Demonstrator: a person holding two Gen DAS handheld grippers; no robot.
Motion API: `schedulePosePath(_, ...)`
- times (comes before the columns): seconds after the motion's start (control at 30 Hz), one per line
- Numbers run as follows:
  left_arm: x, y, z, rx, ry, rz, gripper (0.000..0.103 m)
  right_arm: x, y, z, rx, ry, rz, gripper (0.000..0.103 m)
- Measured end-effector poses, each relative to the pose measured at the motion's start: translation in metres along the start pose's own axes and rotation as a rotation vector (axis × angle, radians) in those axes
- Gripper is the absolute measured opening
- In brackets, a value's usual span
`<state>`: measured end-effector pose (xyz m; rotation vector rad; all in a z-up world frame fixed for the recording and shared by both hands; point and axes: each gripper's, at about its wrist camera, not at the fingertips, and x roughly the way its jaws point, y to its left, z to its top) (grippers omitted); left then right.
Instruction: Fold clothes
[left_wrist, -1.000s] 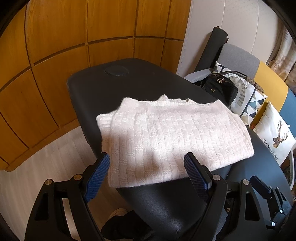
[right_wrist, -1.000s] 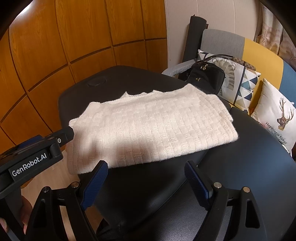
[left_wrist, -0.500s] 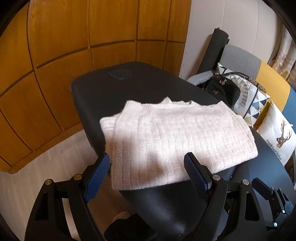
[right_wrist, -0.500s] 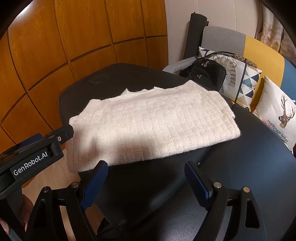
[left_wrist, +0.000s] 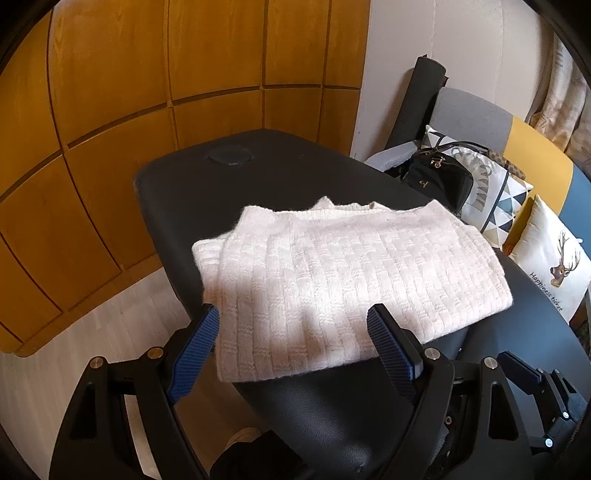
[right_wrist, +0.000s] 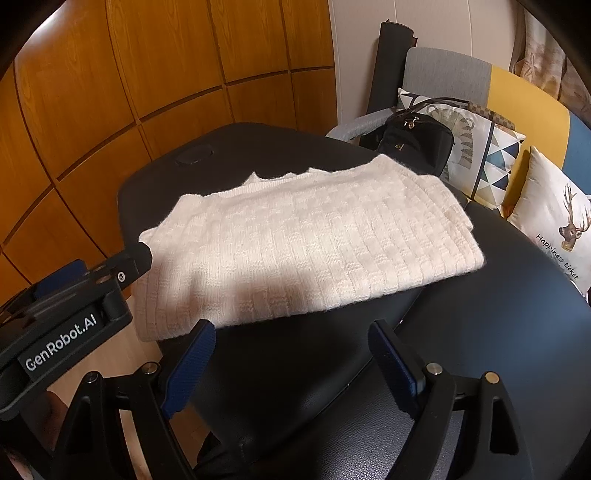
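Note:
A cream knitted sweater lies folded into a rectangle on a black padded table, its near-left corner hanging over the table's edge. My left gripper hovers open just above the sweater's near edge, blue pads wide apart and holding nothing. My right gripper is also open, over bare black padding in front of the sweater. In the right wrist view the left gripper's black body shows at the left, beside the sweater's corner.
Orange wooden wall panels stand behind the table, with pale floor below left. At the right are a black handbag, patterned cushions, a deer cushion and a dark rolled mat.
The sweater sits slightly lower and further right in the left wrist view; otherwise both grippers stay open and still.

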<state>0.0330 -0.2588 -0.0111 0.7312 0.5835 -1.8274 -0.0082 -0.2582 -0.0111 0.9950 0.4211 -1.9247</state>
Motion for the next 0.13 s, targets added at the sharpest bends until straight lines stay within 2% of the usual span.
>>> schedulePosePath(0.13, 0.0033, 0.0013, -0.0003, -0.007, 0.023, -0.02, 0.085, 0.0009, 0.0008, -0.0005, -0.001, 0.003, 0.003, 0.087)
